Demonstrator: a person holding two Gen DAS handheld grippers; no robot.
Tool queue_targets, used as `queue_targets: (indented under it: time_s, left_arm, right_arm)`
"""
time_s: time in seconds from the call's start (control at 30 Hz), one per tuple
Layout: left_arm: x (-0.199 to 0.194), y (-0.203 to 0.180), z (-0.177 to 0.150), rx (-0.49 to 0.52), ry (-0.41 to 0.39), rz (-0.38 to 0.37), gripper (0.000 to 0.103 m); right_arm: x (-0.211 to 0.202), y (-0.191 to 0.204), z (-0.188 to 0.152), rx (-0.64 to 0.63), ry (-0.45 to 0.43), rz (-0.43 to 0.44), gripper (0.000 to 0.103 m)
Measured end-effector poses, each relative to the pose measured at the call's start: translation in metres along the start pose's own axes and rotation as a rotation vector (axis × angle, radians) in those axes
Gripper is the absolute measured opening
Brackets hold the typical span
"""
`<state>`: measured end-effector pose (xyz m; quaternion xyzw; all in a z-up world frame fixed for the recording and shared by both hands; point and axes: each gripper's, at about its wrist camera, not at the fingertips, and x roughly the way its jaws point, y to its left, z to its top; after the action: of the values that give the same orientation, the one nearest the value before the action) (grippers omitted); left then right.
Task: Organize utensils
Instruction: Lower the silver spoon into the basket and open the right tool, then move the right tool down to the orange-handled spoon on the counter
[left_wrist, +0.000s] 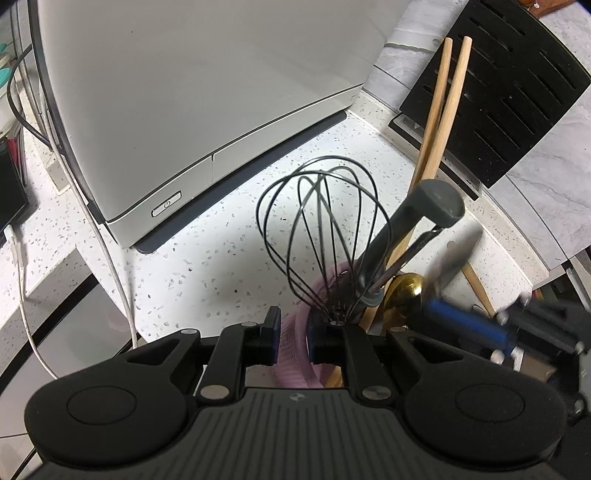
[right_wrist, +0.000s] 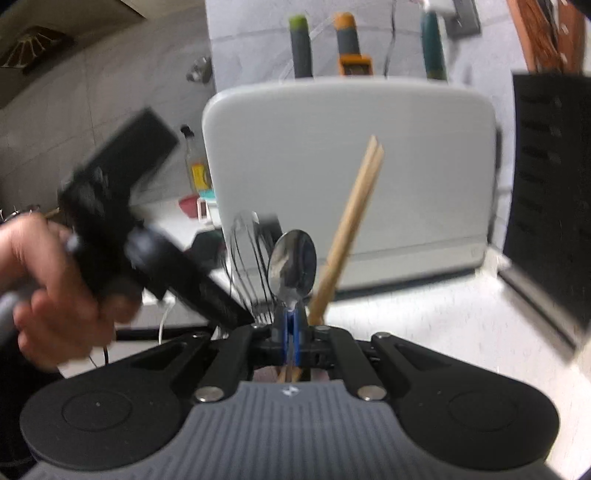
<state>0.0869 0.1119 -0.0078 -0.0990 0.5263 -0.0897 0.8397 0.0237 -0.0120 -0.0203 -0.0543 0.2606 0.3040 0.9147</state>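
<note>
Steel spoon (right_wrist: 292, 263) is standing bowl-up at frame centre, pinched at its neck by the right gripper (right_wrist: 290, 334). Lower centre, the left gripper (left_wrist: 292, 334) is clamping the pink mesh holder's (left_wrist: 295, 341) rim, where a black whisk (left_wrist: 320, 229) and wooden chopsticks (left_wrist: 445, 110) are standing.

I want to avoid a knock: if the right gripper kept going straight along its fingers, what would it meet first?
Probably the black wire whisk and the light wooden sticks just ahead of the silver spoon the right gripper clamps; the grey appliance stands behind. Blur leaves depth uncertain.
</note>
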Motion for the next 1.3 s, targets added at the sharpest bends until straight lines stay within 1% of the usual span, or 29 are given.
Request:
queue_targets:
  time_s: [0.17, 0.2, 0.23, 0.3, 0.33, 0.37, 0.4, 0.47, 0.5, 0.57, 0.6, 0.63, 0.67, 0.73, 0.8, 0.83, 0.9, 0.93, 1.03, 1.1, 1.17, 1.3]
  left_arm:
    - [0.003, -0.004, 0.000, 0.010, 0.009, 0.006, 0.015]
    - [0.004, -0.005, -0.001, 0.014, 0.011, 0.007, 0.015]
    - [0.004, -0.006, -0.001, 0.019, 0.011, 0.010, 0.015]
    - [0.003, -0.006, -0.002, 0.022, 0.013, 0.010, 0.015]
    - [0.003, -0.004, -0.002, 0.019, 0.015, 0.008, 0.015]
    - [0.003, -0.003, -0.003, 0.015, 0.016, 0.007, 0.016]
    - [0.003, -0.001, -0.003, 0.010, 0.017, 0.001, 0.017]
    - [0.003, 0.002, -0.003, 0.002, 0.019, -0.009, 0.018]
    - [0.003, 0.003, -0.003, -0.003, 0.019, -0.012, 0.018]
    - [0.003, 0.003, -0.003, -0.007, 0.018, -0.013, 0.018]
    - [0.003, 0.002, -0.003, -0.007, 0.018, -0.011, 0.018]
    - [0.003, 0.002, -0.003, -0.007, 0.017, -0.009, 0.018]
    - [0.003, 0.002, -0.004, -0.010, 0.017, -0.009, 0.018]
    - [0.002, 0.002, -0.004, -0.013, 0.015, -0.012, 0.018]
    - [-0.001, 0.002, -0.005, -0.016, 0.008, -0.016, 0.018]
    - [-0.002, 0.001, -0.005, -0.015, 0.005, -0.016, 0.018]
    - [-0.005, 0.000, -0.007, -0.010, -0.006, -0.011, 0.023]
    - [-0.006, -0.001, -0.007, -0.007, -0.010, -0.011, 0.026]
    - [-0.007, -0.004, -0.007, 0.000, -0.015, -0.001, 0.027]
    - [-0.006, -0.004, -0.006, -0.005, -0.013, -0.009, 0.027]
    - [-0.005, -0.002, -0.005, -0.027, -0.015, -0.014, 0.025]
    - [-0.003, -0.001, -0.002, -0.042, -0.022, -0.011, 0.023]
  right_arm:
    - [0.001, -0.007, -0.005, 0.053, 0.092, 0.048, 0.000]
    - [0.001, -0.007, -0.003, 0.063, 0.105, 0.045, 0.005]
    - [0.000, -0.006, 0.000, 0.069, 0.117, 0.039, 0.011]
    - [-0.011, -0.003, 0.004, 0.080, 0.102, 0.037, 0.049]
    - [-0.016, -0.004, 0.005, 0.085, 0.095, 0.025, 0.051]
    - [-0.021, -0.005, 0.005, 0.094, 0.091, 0.012, 0.051]
    - [-0.024, -0.007, 0.005, 0.109, 0.106, 0.007, 0.051]
    - [-0.024, -0.011, 0.003, 0.142, 0.174, -0.004, 0.050]
    - [-0.024, -0.011, 0.001, 0.160, 0.191, -0.003, 0.047]
    - [-0.021, -0.011, -0.006, 0.200, 0.231, 0.044, 0.044]
    - [-0.017, -0.007, -0.010, 0.200, 0.253, 0.070, 0.044]
    - [-0.013, -0.002, -0.013, 0.176, 0.269, 0.073, 0.044]
    - [-0.010, 0.006, -0.017, 0.142, 0.276, 0.059, 0.044]
    - [-0.002, 0.015, -0.022, 0.107, 0.280, 0.017, 0.043]
    - [0.006, 0.015, -0.024, 0.109, 0.274, -0.019, 0.037]
    - [0.007, 0.013, -0.023, 0.115, 0.259, -0.047, 0.037]
    - [0.008, 0.004, -0.020, 0.142, 0.240, -0.068, 0.036]
    - [0.007, -0.001, -0.018, 0.158, 0.225, -0.094, 0.035]
    - [0.007, -0.013, -0.014, 0.171, 0.195, -0.146, 0.034]
    - [0.005, -0.020, -0.014, 0.173, 0.184, -0.160, 0.033]
    - [0.004, -0.029, -0.014, 0.188, 0.187, -0.153, 0.033]
    - [-0.013, -0.046, -0.009, 0.204, 0.162, -0.171, 0.033]
